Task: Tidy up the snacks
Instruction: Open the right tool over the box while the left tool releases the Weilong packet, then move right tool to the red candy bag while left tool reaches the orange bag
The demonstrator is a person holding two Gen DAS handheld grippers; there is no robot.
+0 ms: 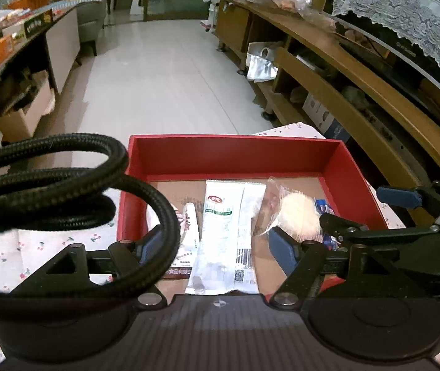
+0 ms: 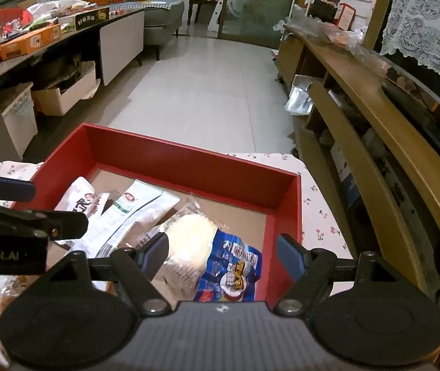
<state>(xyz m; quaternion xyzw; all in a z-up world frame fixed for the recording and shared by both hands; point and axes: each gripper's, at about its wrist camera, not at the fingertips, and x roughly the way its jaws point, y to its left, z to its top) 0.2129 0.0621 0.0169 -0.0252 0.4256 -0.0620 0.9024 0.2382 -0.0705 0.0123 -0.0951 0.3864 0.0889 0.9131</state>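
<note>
A red box (image 1: 232, 154) with a cardboard floor sits on a cherry-print cloth (image 1: 44, 247). Inside lie a white-and-green packet (image 1: 226, 232), a clear-wrapped pale round cake (image 1: 297, 216), a red-and-white packet (image 1: 186, 225) and a blue packet (image 1: 325, 213). My left gripper (image 1: 217, 247) hangs open over the white-and-green packet, pads apart from it. My right gripper (image 2: 224, 253) stands wide open above the cake (image 2: 189, 235) and the blue packet (image 2: 235, 272), gripping nothing. Each gripper shows in the other's view: the right gripper (image 1: 365, 210), the left gripper (image 2: 34, 204).
A thick black cable (image 1: 96, 185) loops across the left of the left wrist view. A wooden cabinet (image 2: 374, 123) runs along the right. A cluttered counter (image 2: 34, 37) with boxes stands at the left. Tiled floor (image 2: 204, 77) lies beyond the box.
</note>
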